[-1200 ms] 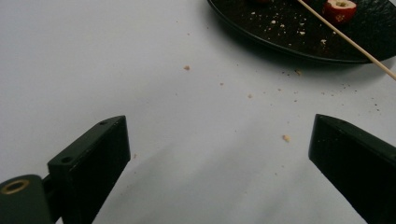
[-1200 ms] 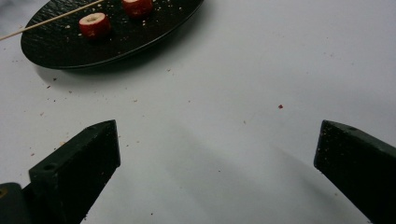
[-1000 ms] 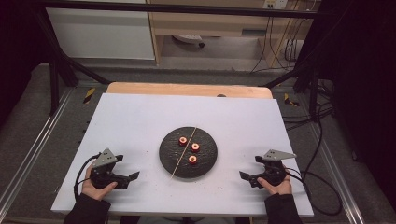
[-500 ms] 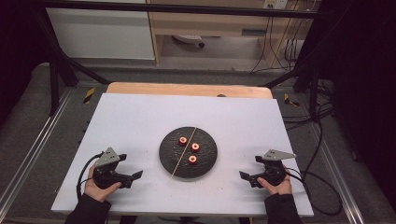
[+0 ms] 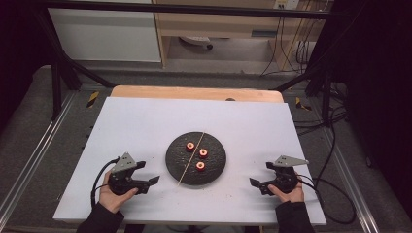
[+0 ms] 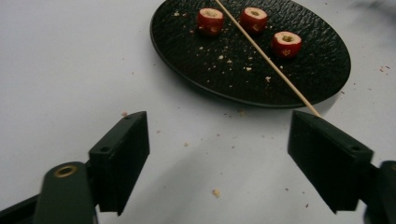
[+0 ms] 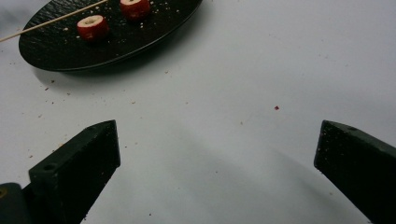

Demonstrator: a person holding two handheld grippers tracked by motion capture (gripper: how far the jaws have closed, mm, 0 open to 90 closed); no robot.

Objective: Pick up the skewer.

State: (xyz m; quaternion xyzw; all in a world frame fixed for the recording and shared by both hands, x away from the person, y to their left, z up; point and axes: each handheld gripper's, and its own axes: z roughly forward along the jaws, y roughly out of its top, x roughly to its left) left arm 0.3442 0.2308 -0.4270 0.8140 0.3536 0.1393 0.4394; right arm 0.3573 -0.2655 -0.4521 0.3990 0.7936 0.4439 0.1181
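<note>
At the near edge of the white table, I hold the left gripper in one hand and the right gripper in the other, each pointing inward toward the black plate between them. My left gripper's jaws have just been closing a little but stand well apart, with bare tabletop and scattered crumbs between them and nothing held. My right gripper's jaws also stand wide apart over bare table, holding nothing.

Just beyond the left jaws in the left gripper view, the near end of a thin wooden skewer reaches past the plate's rim, close to one jaw; I cannot tell whether it touches. The skewer lies slantwise across the plate. Three red hollowed fruit pieces sit on the plate, one on one side of the skewer and two on the other, none of them threaded on it.

Farther off, a strip of bare wood shows past the white surface, and beyond it stands a pale cabinet on the floor, with cables hanging to its right.
</note>
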